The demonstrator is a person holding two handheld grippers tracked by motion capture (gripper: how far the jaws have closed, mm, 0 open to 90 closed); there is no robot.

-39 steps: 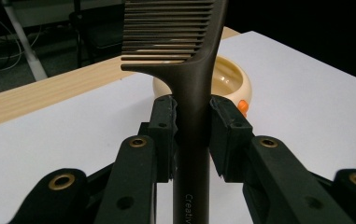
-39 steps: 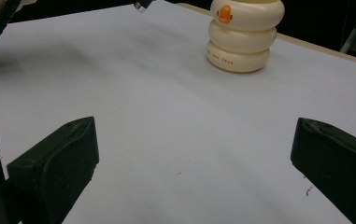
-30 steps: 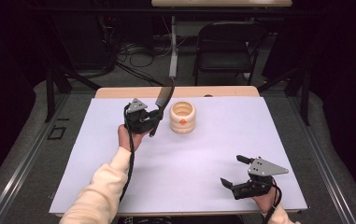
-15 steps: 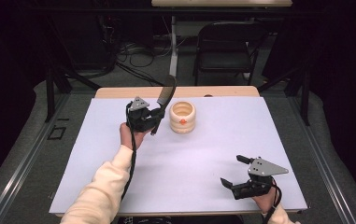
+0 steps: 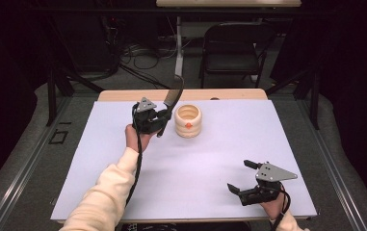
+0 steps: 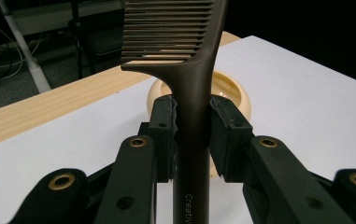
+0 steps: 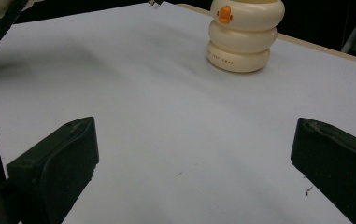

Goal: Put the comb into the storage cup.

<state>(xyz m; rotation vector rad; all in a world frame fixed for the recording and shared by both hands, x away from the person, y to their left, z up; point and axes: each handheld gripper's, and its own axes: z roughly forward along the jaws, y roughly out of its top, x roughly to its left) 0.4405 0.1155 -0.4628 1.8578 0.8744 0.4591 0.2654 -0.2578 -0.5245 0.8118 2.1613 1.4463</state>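
Beside cup (image 5: 188, 121), left tongs (image 5: 161, 117) raised, gripping comb (image 5: 172, 98)

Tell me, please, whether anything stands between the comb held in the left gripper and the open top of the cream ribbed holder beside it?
Nothing visible does. The left gripper is shut on the comb, teeth end up, just left of the holder. The holder's mouth is open, and the white table between them is bare. The right gripper sits open, far off.
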